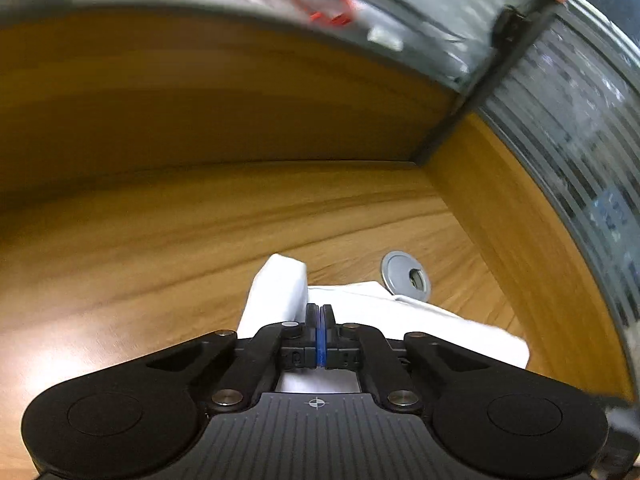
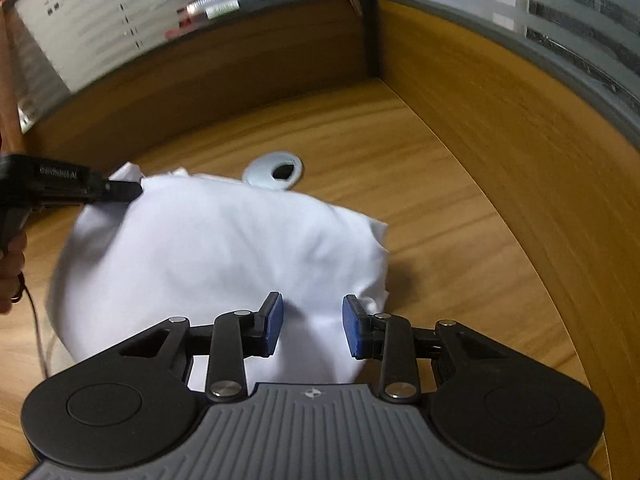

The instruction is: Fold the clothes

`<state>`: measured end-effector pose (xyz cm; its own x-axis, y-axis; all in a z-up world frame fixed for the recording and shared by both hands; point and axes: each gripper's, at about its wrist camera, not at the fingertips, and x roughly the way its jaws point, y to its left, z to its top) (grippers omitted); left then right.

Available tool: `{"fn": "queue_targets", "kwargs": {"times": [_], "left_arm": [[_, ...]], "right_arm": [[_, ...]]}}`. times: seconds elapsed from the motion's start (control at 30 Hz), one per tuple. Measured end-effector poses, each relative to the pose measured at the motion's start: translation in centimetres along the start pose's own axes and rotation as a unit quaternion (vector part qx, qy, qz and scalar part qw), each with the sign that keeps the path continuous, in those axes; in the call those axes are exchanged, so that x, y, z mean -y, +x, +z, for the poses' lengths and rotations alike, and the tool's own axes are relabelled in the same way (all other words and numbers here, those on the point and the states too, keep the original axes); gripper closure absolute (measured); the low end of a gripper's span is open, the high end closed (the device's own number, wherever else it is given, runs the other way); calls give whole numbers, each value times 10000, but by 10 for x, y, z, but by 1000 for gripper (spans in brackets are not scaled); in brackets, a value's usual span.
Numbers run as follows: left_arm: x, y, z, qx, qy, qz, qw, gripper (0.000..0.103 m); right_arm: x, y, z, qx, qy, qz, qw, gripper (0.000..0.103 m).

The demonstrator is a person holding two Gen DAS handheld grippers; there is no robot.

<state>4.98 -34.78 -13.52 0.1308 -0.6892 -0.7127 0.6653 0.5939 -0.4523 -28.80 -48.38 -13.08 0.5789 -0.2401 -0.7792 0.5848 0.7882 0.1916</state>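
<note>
A white garment (image 2: 224, 248) lies bunched on the wooden table (image 2: 420, 200), covering the lower centre of the right wrist view, just beside a grey cable grommet (image 2: 276, 170). The left hand-held gripper (image 1: 320, 314) is clenched on the garment's edge. The right hand-held gripper (image 2: 313, 322) hovers released over the cloth.

The left gripper (image 1: 320, 314) covers the part of the white garment (image 1: 276, 292) lying under its closed pads, so whether cloth is pinched between them cannot be told. In the right wrist view, the garment's near edge (image 2: 280, 372) disappears beneath the right gripper (image 2: 313, 326). The person's hand (image 2: 10, 276) is cut off by the left edge. The striped glass panels (image 1: 580, 128) are smeared by blur, and the red objects behind them (image 1: 332, 12) cannot be identified.
</note>
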Motion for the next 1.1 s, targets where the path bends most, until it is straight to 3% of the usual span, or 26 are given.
{"fn": "queue_targets", "kwargs": {"times": [0.23, 0.4, 0.47, 0.57, 0.7, 0.87, 1.0, 1.1], "left_arm": [[-6, -8, 10, -119, 49, -220, 9997, 99], [4, -54, 4, 14, 459, -182, 9988, 66], [7, -74, -3, 16, 508, -105, 9987, 61], [1, -98, -19, -82, 272, -31, 9996, 51], [-12, -126, -39, -66, -320, 73, 9994, 41], [-25, -156, -63, 68, -905, 269, 9955, 31], [-36, -167, -74, 126, -1363, 204, 9904, 21], [-44, -177, -78, 138, -1616, 160, 9866, 16]], "right_arm": [[5, -4, 0, -106, -53, 87, 9999, 64], [-3, -31, 2, 105, -258, 108, 9996, 52], [-10, -43, 1, 192, -444, 143, 9987, 51], [-28, -56, -1, 252, -915, 274, 9951, 39], [-57, -64, -5, 287, -1356, 709, 9878, 33], [-116, -58, -15, 285, -2516, 990, 9623, 25], [-167, -44, -26, 314, -3466, 1055, 9315, 23], [-202, -32, -36, 451, -4169, 822, 9041, 23]]}}
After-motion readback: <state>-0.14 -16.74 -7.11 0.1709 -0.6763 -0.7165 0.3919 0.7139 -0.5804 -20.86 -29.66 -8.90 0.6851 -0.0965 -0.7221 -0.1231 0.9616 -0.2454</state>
